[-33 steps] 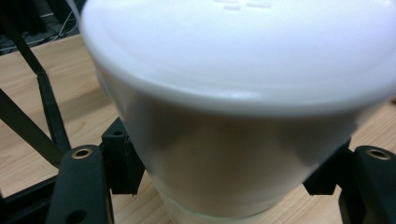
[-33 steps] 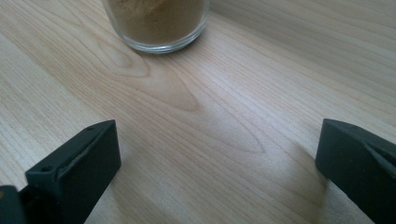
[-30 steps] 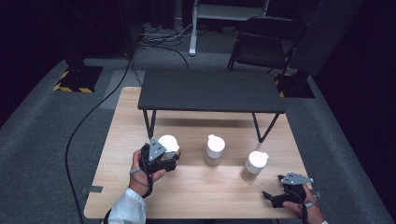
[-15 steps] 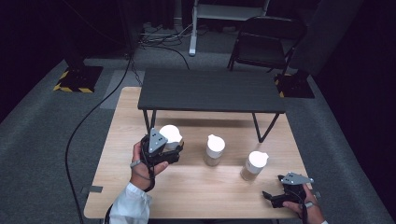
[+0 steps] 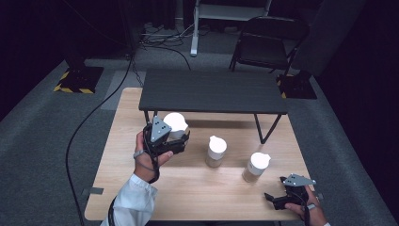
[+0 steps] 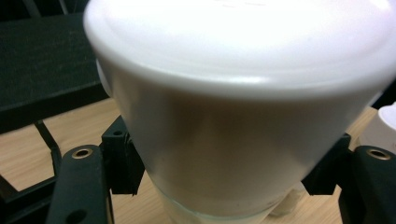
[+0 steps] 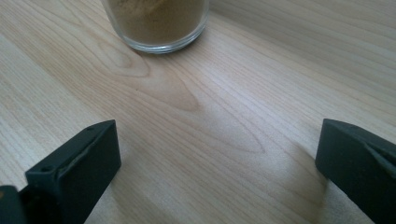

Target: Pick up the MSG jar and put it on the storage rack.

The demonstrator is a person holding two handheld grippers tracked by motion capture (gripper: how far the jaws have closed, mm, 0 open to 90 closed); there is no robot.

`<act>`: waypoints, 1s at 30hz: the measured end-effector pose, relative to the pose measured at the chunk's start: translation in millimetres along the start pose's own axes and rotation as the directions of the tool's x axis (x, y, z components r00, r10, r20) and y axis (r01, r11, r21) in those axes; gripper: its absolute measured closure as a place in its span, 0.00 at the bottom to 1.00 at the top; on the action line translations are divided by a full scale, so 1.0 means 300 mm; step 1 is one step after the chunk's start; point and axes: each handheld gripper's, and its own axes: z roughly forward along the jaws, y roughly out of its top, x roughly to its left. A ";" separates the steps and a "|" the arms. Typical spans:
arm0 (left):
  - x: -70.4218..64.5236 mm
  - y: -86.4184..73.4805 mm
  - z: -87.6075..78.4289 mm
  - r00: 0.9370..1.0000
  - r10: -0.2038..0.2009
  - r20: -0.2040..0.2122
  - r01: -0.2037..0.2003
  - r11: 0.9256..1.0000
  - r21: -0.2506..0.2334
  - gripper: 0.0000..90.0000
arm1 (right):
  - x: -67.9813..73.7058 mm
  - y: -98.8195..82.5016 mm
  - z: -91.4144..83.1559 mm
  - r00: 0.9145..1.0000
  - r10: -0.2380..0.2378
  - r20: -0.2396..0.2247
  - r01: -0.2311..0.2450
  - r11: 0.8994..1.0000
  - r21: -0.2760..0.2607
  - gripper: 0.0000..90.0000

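Note:
Three glass jars with white lids are on or over the wooden table [image 5: 197, 193]. My left gripper [image 5: 176, 139] is shut on the left jar [image 5: 175, 123] and holds it raised above the wood. In the left gripper view this jar [image 6: 243, 107] sits between both jaws, its white lid at the top. The middle jar [image 5: 216, 151] and the right jar [image 5: 256, 167] stand on the table, both with brown powder inside. My right gripper [image 5: 275, 200] rests open near the front right edge. Its view shows the base of a jar [image 7: 156, 21] ahead on the wood [image 7: 201, 121].
A low black bench [image 5: 211, 92] stands across the far part of the table, right behind the raised jar. A black chair [image 5: 268, 44] and cables [image 5: 94, 117] lie on the floor beyond. The edge of another white lid [image 6: 385, 126] shows at the right of the left gripper view.
My left gripper has lifted the left jar off the table and carried it up and a little to the right, toward the bench. The right gripper has stayed still.

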 end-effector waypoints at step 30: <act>0.018 0.245 0.041 1.000 0.016 0.007 -0.016 0.999 -0.048 0.34 | 0.000 0.000 0.000 1.000 0.000 0.000 0.000 1.000 0.000 0.00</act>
